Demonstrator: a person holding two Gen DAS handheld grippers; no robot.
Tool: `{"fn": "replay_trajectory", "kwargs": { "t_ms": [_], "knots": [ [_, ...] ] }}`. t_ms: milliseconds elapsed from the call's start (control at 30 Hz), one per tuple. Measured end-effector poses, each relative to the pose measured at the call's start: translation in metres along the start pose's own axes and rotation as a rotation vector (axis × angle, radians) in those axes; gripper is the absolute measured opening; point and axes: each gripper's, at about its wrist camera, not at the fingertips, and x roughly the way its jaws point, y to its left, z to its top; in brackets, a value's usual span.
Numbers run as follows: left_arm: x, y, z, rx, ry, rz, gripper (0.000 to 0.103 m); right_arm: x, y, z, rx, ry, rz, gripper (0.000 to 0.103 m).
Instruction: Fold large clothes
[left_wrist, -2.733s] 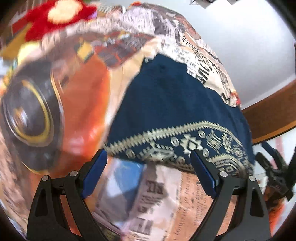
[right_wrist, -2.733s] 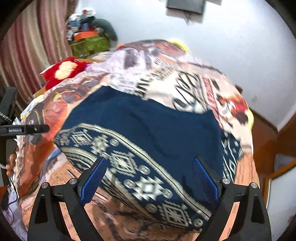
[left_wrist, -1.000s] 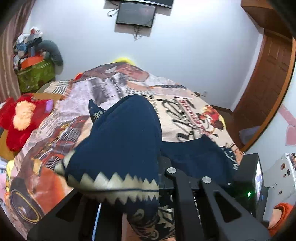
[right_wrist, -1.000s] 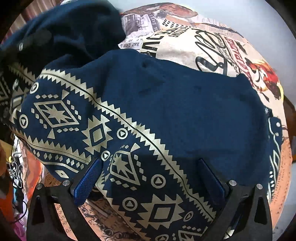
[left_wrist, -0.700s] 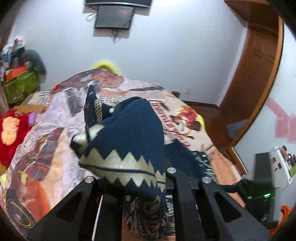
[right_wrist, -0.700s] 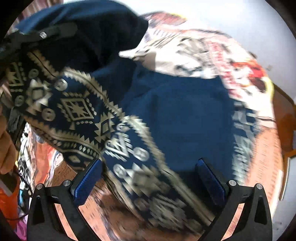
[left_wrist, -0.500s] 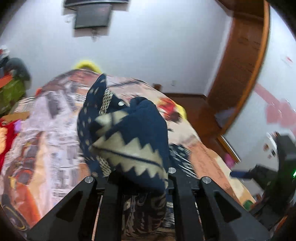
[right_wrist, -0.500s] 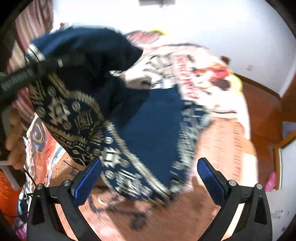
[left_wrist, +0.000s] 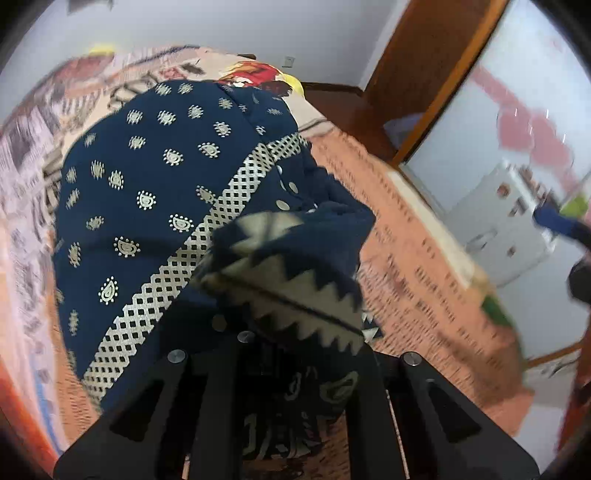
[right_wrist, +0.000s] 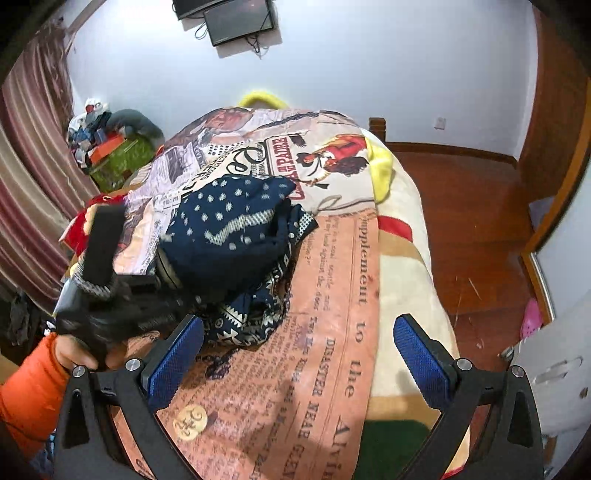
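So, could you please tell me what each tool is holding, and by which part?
The left tool is shut on the navy garment at its zigzag-patterned border; the right tool is open and holds nothing.

— What colours did I have in front of me?
— My garment (right_wrist: 236, 236) was navy, with cream teardrop dots, a cream lattice band and a zigzag hem.

— And the bed?
— The blanket (right_wrist: 332, 332) was salmon and cream newsprint, with a red rooster and a yellow edge.

— My own gear?
— My right gripper (right_wrist: 295, 354) had blue pads on black arms; my sleeve (right_wrist: 29, 391) was orange.

— The room?
— The curtain (right_wrist: 26, 192) was striped maroon and beige; the floor (right_wrist: 472, 221) was reddish-brown wood.
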Motion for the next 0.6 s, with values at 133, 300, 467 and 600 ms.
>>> {"fn": "replay_trajectory", "kwargs": {
  "t_ms": [133, 300, 467, 600],
  "knots": [
    [-0.013, -0.014, -0.001, 0.057, -0.018, 0.058, 0.018, 0.001, -0.001, -0.002, 0.021, 0.000, 0.024, 0.103],
    [-0.039, -0.017, -0.011, 0.076, -0.023, -0.015, 0.067, -0.003, 0.006, -0.001, 0.021, -0.021, 0.052, 0.103],
    [-0.080, 0.006, -0.012, 0.033, -0.082, -0.001, 0.067, -0.007, 0.015, 0.005, 0.007, -0.041, 0.066, 0.103],
    [-0.118, 0.034, -0.016, -0.018, -0.164, 0.008, 0.068, -0.006, 0.028, 0.017, -0.018, -0.062, 0.087, 0.103]
  ]
}}
